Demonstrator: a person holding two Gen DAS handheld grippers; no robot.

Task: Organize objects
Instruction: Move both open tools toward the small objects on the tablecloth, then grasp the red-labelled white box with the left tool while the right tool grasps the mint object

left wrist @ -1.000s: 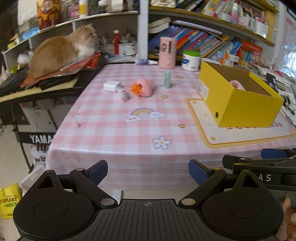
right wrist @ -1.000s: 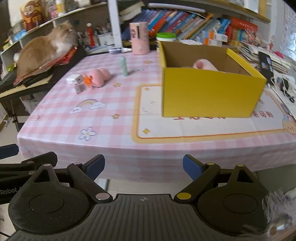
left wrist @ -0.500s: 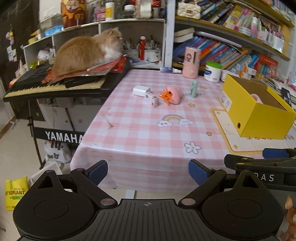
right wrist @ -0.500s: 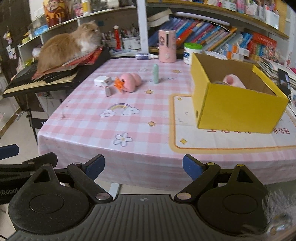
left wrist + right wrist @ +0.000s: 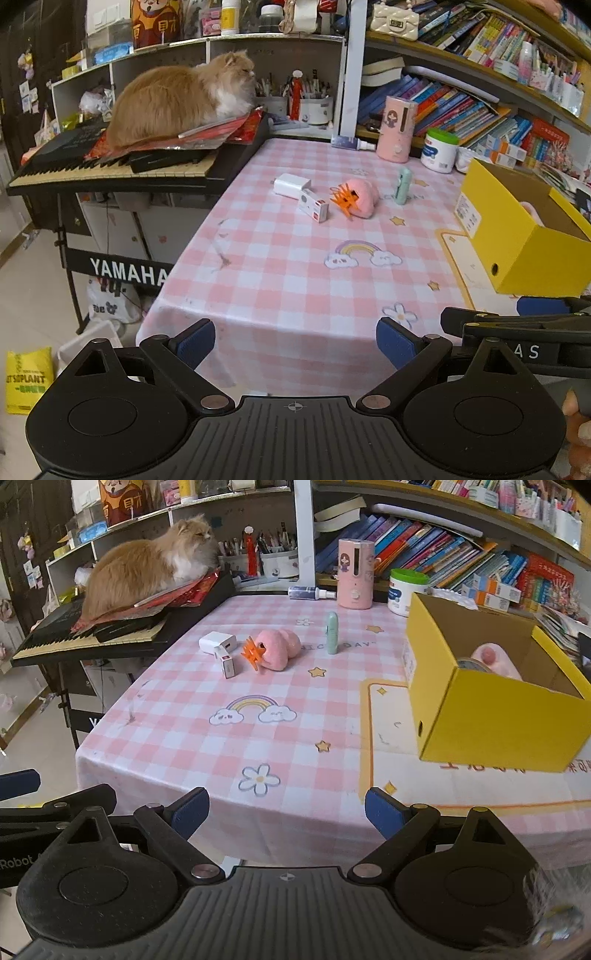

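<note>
Both the left gripper [image 5: 295, 343] and right gripper [image 5: 287, 812] are spread wide and empty, with the pink toy [image 5: 277, 648] far ahead, slightly nearer the left one.

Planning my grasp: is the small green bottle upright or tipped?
Upright. The green bottle stands on end on the pink tablecloth, right of the pink plush.

We see a white charger [image 5: 218, 642], small box [image 5: 227, 662], orange clip [image 5: 252, 653], pink plush [image 5: 277, 648] and upright green tube [image 5: 332, 633] left of the open yellow box [image 5: 495, 716].
</note>
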